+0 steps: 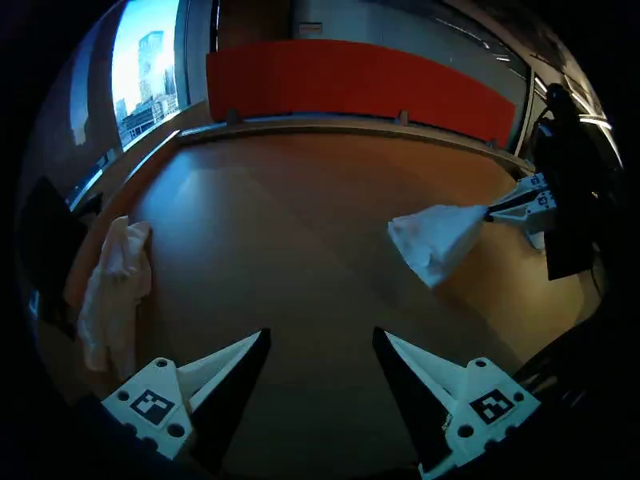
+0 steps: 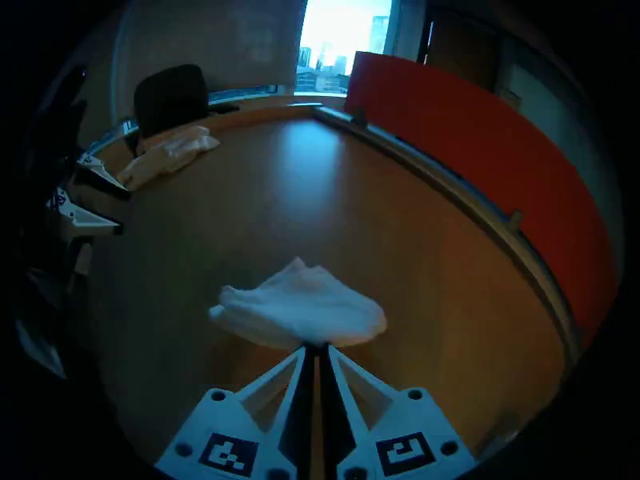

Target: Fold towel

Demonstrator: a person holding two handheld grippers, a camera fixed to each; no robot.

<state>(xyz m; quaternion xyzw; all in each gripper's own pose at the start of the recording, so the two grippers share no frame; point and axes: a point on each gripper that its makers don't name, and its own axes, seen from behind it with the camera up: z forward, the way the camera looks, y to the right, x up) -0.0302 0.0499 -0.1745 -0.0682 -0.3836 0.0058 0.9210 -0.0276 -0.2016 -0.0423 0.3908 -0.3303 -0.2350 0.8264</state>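
Towel (image 2: 300, 312) pinched at right gripper (image 2: 318, 349) tips, left gripper (image 1: 320, 333) spread wide, empty

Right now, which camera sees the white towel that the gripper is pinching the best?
The right gripper view. The held towel sits close and central, just past the right gripper, whose fingers are shut on its edge. The left gripper view shows it smaller, far off to the right, hanging from that gripper's tips.
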